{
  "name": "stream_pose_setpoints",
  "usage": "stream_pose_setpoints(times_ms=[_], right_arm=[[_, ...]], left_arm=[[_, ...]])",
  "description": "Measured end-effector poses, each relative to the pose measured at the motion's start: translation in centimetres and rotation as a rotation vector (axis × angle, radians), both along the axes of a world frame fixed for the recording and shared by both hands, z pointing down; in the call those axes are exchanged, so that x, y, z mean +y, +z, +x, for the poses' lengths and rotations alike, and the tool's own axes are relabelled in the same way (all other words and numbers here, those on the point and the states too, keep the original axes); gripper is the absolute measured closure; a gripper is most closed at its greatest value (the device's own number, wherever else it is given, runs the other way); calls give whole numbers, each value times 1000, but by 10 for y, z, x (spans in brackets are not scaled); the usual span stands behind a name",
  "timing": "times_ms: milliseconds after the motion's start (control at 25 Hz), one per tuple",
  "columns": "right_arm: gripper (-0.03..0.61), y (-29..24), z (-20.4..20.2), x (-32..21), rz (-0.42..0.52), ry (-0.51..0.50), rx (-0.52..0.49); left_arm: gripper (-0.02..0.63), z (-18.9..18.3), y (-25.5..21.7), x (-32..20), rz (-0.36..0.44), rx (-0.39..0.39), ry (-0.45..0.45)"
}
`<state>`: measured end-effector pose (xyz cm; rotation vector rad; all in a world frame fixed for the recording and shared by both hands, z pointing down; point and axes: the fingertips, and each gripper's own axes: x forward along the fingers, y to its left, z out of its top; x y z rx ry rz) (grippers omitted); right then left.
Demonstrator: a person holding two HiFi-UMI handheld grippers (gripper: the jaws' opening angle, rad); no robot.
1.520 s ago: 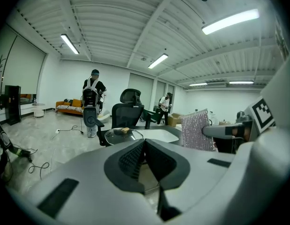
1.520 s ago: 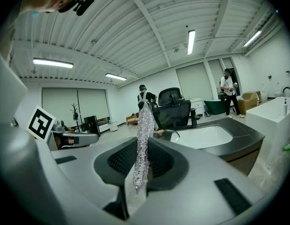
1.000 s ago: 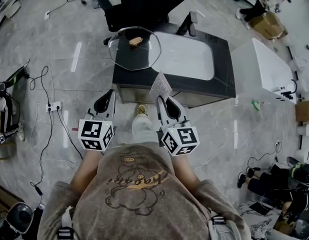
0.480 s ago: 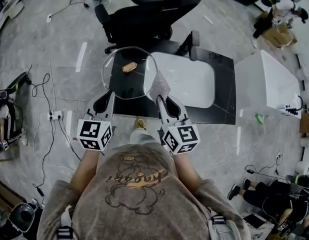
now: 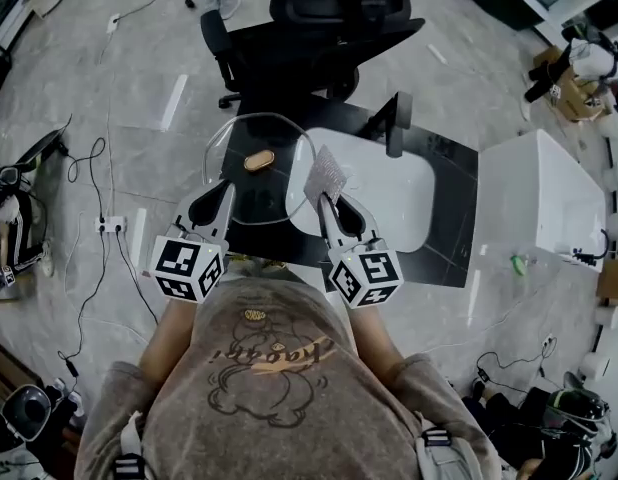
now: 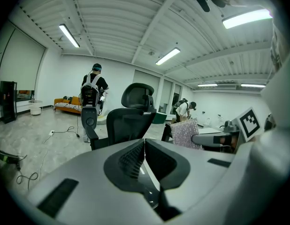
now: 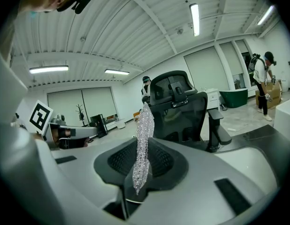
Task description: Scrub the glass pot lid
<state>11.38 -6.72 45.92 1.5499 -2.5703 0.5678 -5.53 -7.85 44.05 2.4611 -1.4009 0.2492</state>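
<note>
The glass pot lid [image 5: 274,183], round with a wooden knob [image 5: 256,160], lies on the left part of the black table [image 5: 449,218], next to a white basin [image 5: 379,193]. My left gripper [image 5: 227,192] is shut and holds nothing. Its tips sit over the lid's near left rim, and I cannot tell if they touch it. In the left gripper view the jaws [image 6: 144,146] are pressed together. My right gripper [image 5: 327,204] is shut on a silver scrub cloth [image 5: 325,176], which stands upright over the lid's right edge. The cloth [image 7: 145,125] rises edge-on from between the jaws in the right gripper view.
A black office chair [image 5: 314,28] stands behind the table. To the right is a white cabinet [image 5: 544,203]. Cables and a power strip [image 5: 111,225] lie on the floor at the left. People stand far off in both gripper views.
Both grippers have moved forward toward the table and now reach over its near edge. The lid and table show closer. The cloth stays in the right gripper.
</note>
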Motion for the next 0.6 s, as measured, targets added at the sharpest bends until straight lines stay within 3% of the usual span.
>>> stream_pose_setpoints(times_ms=[160,200,280,320,600], right_arm=[[502,0,-5,-12,4,10,3],[502,1,-7,-15,1,14,6],[502,2,-13,-18,-4,19,9],[502,3,-16,-19,-3,18,11],[502,9,-22,-28,-14,60,14]], left_arm=[[591,3,5,-11,-10,-1,37],[559,4,5,-13,-10,-5,52],[423,7,6,-17,-6,-12,90],[408,7,6,-19,-3,-15,108],[408,18,22,-43,-1,-90,232]])
